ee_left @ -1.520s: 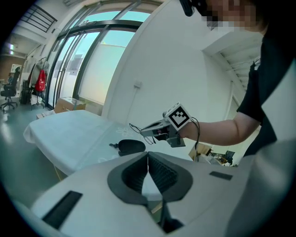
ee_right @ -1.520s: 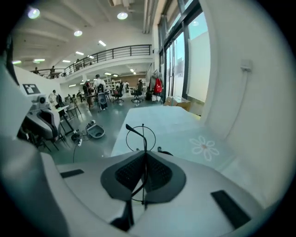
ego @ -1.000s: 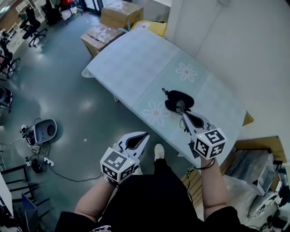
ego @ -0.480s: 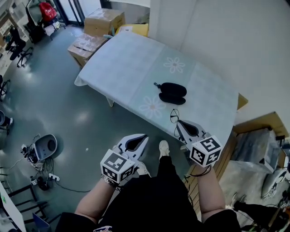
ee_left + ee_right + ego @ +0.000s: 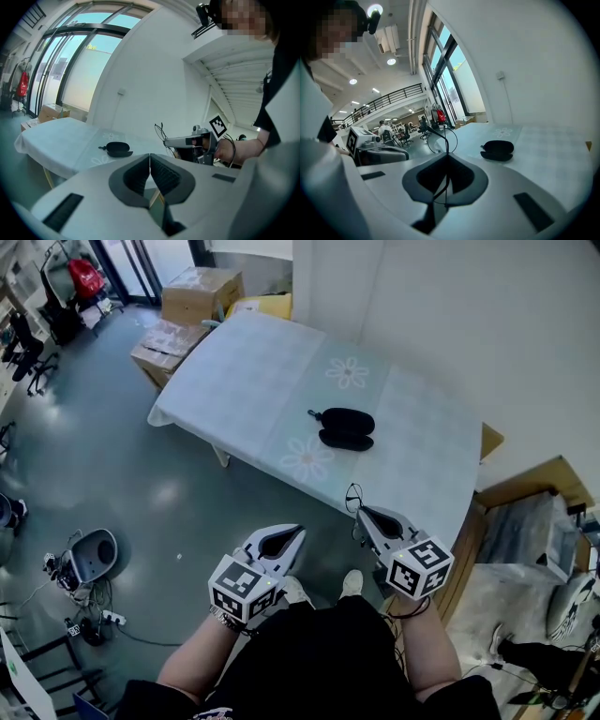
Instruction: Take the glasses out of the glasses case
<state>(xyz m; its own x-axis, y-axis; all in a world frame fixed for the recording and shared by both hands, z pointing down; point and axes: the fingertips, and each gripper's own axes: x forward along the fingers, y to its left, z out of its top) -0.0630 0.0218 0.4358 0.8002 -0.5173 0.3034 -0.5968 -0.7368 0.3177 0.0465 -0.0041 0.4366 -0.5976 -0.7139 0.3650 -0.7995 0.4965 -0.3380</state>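
Note:
The black glasses case (image 5: 343,427) lies open on the flower-patterned table (image 5: 253,362), near its front edge; it also shows in the left gripper view (image 5: 117,148) and the right gripper view (image 5: 498,150). My right gripper (image 5: 360,513) is shut on the thin-framed glasses (image 5: 353,498), held in the air off the table's front edge, well short of the case. Up close, a wire part of the glasses (image 5: 440,138) runs between the closed jaws of the right gripper (image 5: 447,154). My left gripper (image 5: 297,532) is shut on nothing, low and left over the floor, its pads meeting at the tips (image 5: 149,155).
Cardboard boxes (image 5: 197,292) and a yellow item (image 5: 258,306) stand beyond the table's far end. A wooden unit (image 5: 534,488) sits to the right by the white wall. A round device with cables (image 5: 89,554) lies on the floor at left.
The right gripper has drawn back from the case to beyond the table's front edge with the glasses in it. The view has backed away; the left gripper barely moved.

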